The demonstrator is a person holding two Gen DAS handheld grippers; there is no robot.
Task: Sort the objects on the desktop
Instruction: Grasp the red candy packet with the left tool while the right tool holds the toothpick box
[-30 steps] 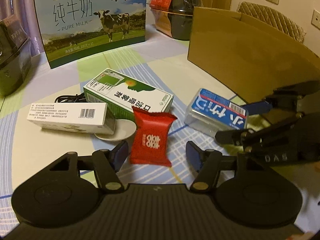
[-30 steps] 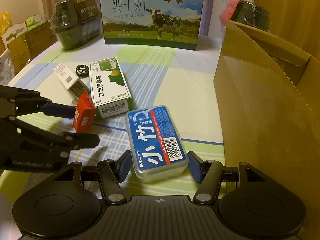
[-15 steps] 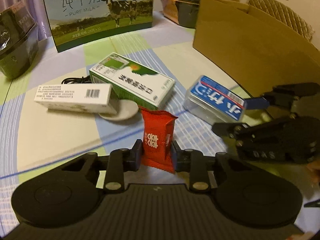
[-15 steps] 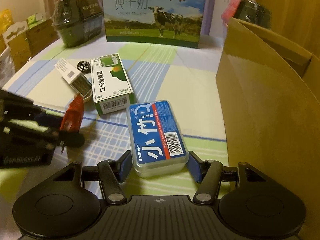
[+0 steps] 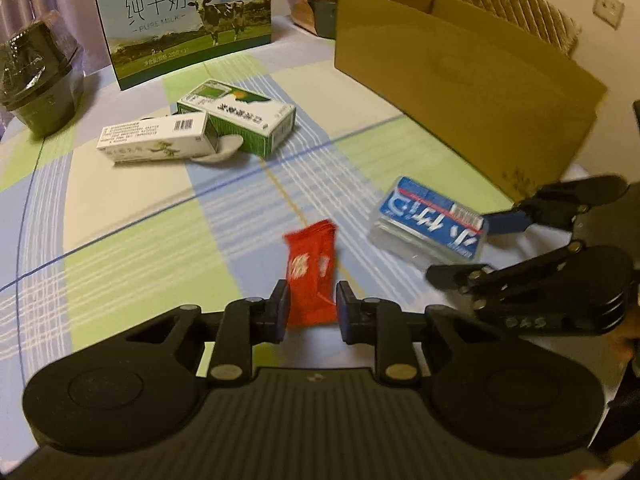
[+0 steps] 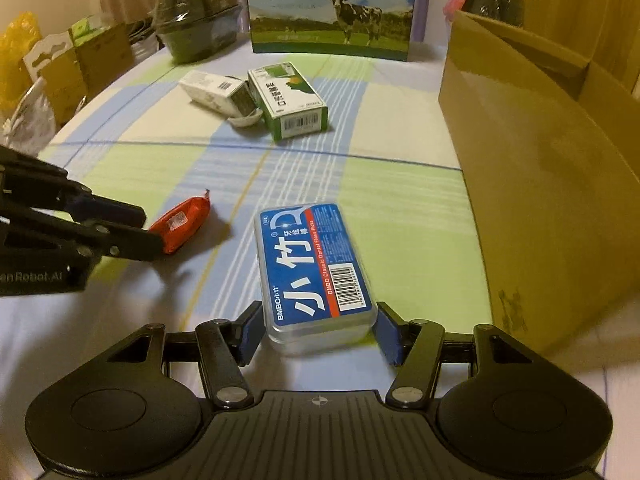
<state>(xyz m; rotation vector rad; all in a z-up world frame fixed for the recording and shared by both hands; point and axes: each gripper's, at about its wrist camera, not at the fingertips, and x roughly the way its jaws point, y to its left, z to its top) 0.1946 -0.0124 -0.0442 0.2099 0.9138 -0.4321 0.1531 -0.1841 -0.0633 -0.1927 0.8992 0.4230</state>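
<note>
A red candy packet (image 5: 312, 272) stands upright between the pads of my left gripper (image 5: 311, 312), which is shut on it and holds it above the tablecloth. From the right wrist view the red candy packet (image 6: 180, 224) sticks out past the left gripper (image 6: 148, 232). The blue-lidded clear dental floss box (image 6: 316, 276) sits between the pads of my right gripper (image 6: 318, 334), which is shut on its sides. In the left wrist view that floss box (image 5: 430, 220) hangs tilted in the right gripper (image 5: 460, 248).
A large open cardboard box (image 6: 540, 184) stands at the right. A green box (image 5: 240, 116), a white box (image 5: 152, 136) and a small white dish (image 5: 224, 150) lie mid-table. A milk carton case (image 5: 184, 16) and dark wrapped containers (image 5: 36, 80) line the back.
The left gripper went from open to shut on the red packet and lifted it back. The right gripper closed on the floss box and drew it away from the green box.
</note>
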